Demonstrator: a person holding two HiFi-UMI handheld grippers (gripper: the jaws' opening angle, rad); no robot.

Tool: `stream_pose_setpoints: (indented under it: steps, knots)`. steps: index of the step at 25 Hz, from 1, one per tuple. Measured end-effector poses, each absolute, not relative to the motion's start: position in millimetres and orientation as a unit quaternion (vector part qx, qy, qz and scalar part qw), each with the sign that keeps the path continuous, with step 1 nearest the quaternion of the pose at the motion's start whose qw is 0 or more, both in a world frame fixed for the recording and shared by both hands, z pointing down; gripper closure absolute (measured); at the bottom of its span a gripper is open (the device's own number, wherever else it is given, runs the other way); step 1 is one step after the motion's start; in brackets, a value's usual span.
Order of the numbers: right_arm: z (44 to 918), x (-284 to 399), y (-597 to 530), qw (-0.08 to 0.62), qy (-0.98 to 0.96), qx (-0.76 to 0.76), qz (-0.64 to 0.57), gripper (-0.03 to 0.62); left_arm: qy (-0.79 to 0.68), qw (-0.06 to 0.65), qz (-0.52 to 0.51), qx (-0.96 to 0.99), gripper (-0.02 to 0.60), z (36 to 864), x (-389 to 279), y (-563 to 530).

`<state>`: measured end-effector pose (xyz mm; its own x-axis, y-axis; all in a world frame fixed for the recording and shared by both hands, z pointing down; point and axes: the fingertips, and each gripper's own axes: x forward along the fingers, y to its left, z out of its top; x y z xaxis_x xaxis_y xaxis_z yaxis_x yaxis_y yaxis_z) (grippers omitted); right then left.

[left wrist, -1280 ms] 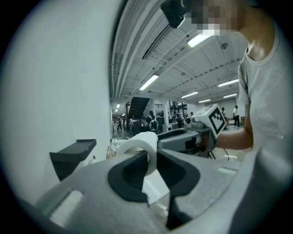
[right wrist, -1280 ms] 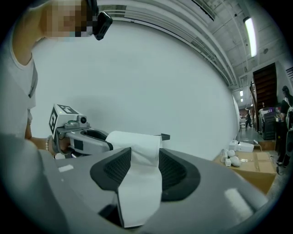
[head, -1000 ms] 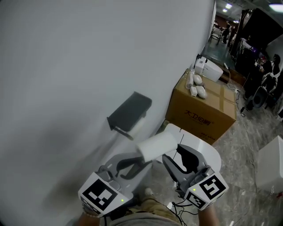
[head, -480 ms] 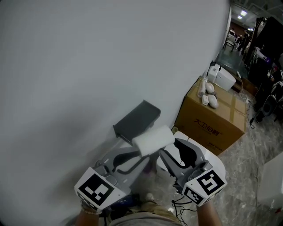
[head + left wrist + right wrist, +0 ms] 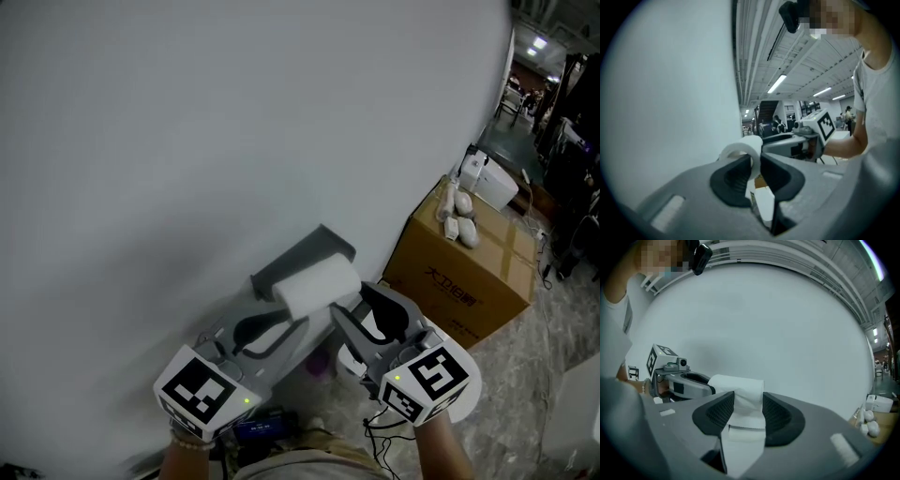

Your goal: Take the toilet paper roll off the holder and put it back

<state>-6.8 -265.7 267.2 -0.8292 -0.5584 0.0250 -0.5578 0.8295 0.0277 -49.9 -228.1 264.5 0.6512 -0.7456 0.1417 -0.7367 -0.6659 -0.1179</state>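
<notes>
The white toilet paper roll (image 5: 317,284) hangs level between both grippers, right under the dark grey wall holder (image 5: 305,253) and touching or nearly touching its front edge. My left gripper (image 5: 286,316) is shut on the roll's left end; in the left gripper view its jaws (image 5: 755,164) pinch the rim of the roll (image 5: 740,149). My right gripper (image 5: 349,300) is shut on the right end. In the right gripper view the roll (image 5: 738,386) sits between the jaws of the right gripper (image 5: 747,408), with a loose sheet hanging down.
A grey wall (image 5: 187,141) fills the left and back. A cardboard box (image 5: 464,277) stands to the right with small white items (image 5: 459,225) and a white appliance (image 5: 492,185) on top. A white toilet (image 5: 469,380) lies below the right gripper. People stand far off.
Both grippers have carried the roll up and toward the wall. It was well below the holder and now sits right at the holder's front edge.
</notes>
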Motion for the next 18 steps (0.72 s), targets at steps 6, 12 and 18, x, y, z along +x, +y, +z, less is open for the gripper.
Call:
stream_pose_setpoints:
  steps: [6,12,18]
  knots:
    - [268,-13,-274,0.016,-0.961,0.275,-0.016,0.407,0.441,0.02,-0.087,-0.893,0.52,266,-55,-235]
    - [270,-19,-273,0.021,-0.966,0.257,-0.02,0.421,0.457,0.009,-0.093,-0.884,0.522,273,-57,-238]
    - [274,-24,-274,0.027,-0.968,0.247,-0.018,0.421,0.463,0.007,-0.092,-0.882,0.522,274,-59,-241]
